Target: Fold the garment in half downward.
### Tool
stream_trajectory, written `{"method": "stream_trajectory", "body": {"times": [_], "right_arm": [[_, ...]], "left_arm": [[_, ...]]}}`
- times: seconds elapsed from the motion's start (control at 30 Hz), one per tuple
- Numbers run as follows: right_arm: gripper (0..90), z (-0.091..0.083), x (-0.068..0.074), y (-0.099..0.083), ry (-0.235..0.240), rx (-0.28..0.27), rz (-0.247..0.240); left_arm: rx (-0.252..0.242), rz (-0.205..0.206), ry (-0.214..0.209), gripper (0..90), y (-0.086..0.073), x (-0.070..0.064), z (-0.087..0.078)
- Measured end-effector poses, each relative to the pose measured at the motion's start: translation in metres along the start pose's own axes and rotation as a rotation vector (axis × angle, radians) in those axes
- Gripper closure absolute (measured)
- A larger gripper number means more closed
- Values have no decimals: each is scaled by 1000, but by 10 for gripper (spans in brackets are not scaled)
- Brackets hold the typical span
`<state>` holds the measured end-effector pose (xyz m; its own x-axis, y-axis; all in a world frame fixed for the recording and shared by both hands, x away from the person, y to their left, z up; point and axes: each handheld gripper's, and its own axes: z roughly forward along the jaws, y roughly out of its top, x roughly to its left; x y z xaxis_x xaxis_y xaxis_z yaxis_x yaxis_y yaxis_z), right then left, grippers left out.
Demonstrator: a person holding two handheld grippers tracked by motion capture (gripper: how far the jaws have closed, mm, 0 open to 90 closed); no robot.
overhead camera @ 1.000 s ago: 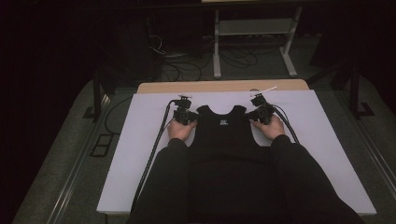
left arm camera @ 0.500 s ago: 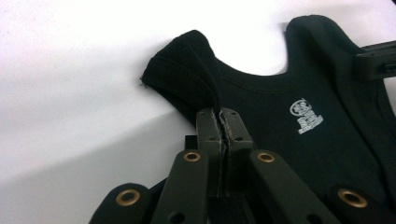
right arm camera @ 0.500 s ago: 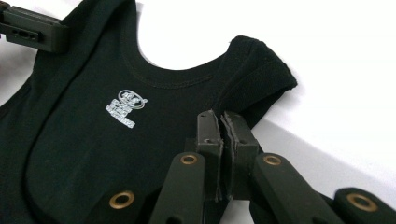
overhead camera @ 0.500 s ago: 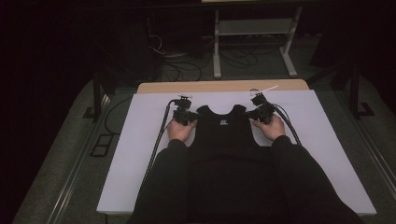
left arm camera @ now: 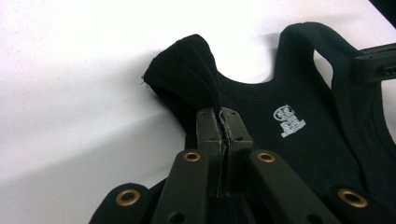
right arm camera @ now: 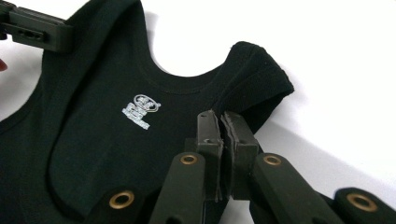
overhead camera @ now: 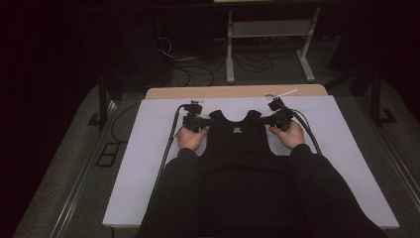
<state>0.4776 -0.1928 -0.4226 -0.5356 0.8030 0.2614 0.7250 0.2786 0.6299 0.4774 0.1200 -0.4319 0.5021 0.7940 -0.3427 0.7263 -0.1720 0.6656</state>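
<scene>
While each gripper pinches a strap of the black vest, bare table flanks both.

Matt black knit cloth vest — smooth white table.

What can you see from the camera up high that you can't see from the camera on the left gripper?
The high view alone takes in the person's two hands, left and right, the wooden board beyond the white table and the metal stand on the floor. The left gripper view alone shows the left gripper shut tight on the shoulder strap and the white logo's detail. Both show the black vest on the white table.
</scene>
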Motion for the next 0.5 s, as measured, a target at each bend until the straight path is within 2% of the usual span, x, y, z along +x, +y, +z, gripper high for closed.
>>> {"method": "stream_trajectory", "body": {"times": [0.27, 0.5], "right_arm": [[843, -10, 6, 1, -3, -19, -26], [844, -22, 9, -3, 6, -58, -28]], "left_arm": [[-10, 26, 2, 870, 3, -7, -11], [-47, 28, -4, 869, 4, -12, -23]]}}
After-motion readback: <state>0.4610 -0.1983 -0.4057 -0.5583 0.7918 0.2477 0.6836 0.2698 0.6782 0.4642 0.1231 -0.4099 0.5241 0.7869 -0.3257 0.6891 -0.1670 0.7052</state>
